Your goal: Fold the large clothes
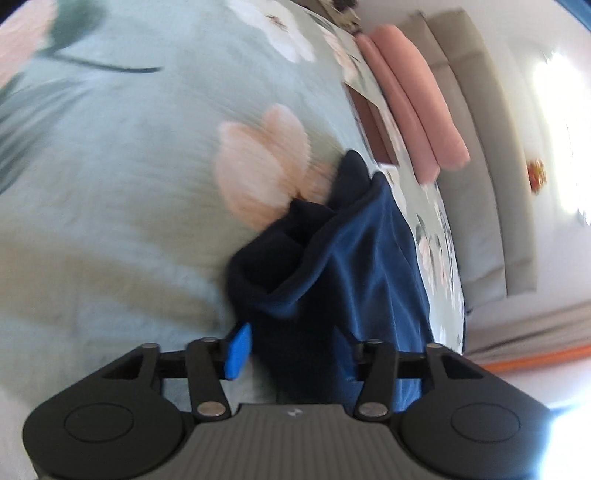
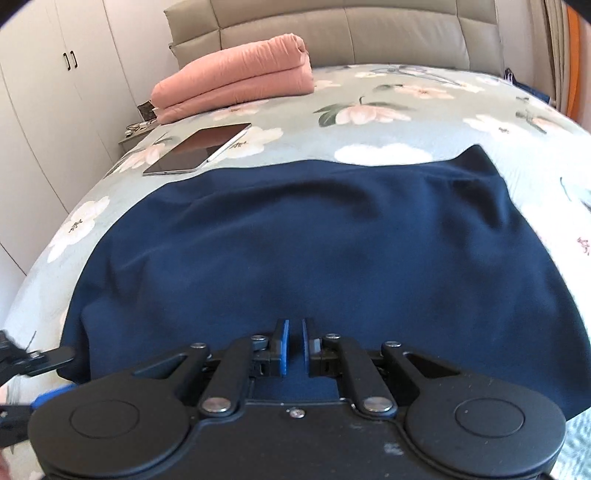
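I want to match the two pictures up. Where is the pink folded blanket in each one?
Left wrist view: the pink folded blanket is at the upper right, lying slantwise beside the headboard.
Right wrist view: the same blanket is at the upper left, in front of the headboard.
Shared landmark: the beige headboard.

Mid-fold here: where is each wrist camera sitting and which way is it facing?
Left wrist: rolled sideways, low at the bed's edge, looking along the navy garment; left tongs wide open around it.
Right wrist: above the near hem, facing the headboard; right tongs nearly closed.
Shared: garment, pink quilt, floral bedspread.
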`<action>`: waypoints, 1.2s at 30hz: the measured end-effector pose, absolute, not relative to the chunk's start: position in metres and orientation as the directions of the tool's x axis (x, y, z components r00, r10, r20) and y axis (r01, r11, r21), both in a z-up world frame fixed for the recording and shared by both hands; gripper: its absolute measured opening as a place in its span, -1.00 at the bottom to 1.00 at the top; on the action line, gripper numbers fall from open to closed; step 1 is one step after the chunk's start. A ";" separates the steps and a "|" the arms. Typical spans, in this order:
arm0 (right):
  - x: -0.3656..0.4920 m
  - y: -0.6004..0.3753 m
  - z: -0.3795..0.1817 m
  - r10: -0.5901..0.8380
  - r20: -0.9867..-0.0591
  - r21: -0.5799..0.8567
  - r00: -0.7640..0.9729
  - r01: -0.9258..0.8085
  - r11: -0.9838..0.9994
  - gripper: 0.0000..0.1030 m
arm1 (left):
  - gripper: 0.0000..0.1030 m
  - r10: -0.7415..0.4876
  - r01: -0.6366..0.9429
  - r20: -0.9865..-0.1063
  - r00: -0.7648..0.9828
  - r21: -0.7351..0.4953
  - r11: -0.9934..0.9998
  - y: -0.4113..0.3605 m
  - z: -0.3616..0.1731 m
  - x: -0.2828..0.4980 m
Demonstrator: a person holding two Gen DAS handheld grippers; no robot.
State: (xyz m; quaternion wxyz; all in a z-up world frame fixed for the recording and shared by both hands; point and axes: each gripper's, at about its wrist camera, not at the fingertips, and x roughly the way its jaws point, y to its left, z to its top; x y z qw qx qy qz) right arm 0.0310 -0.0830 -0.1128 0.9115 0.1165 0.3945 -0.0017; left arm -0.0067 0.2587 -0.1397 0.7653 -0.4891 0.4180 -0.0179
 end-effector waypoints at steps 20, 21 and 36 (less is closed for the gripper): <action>0.040 -0.093 -0.122 0.167 -0.687 0.279 0.707 0.045 0.959 -0.80 | -0.66 -0.268 -0.377 -0.606 0.749 -0.722 0.579 0.211 -0.139 0.055; 0.041 -0.092 -0.125 0.177 -0.693 0.281 0.699 0.036 0.959 -0.81 | -0.69 -0.269 -0.352 -0.595 0.757 -0.719 0.600 0.210 -0.130 0.053; 0.024 -0.147 -0.164 0.440 -0.590 0.677 0.677 0.118 0.727 -0.88 | -0.72 -0.614 0.341 -0.397 0.682 -0.570 0.747 0.018 -0.022 0.051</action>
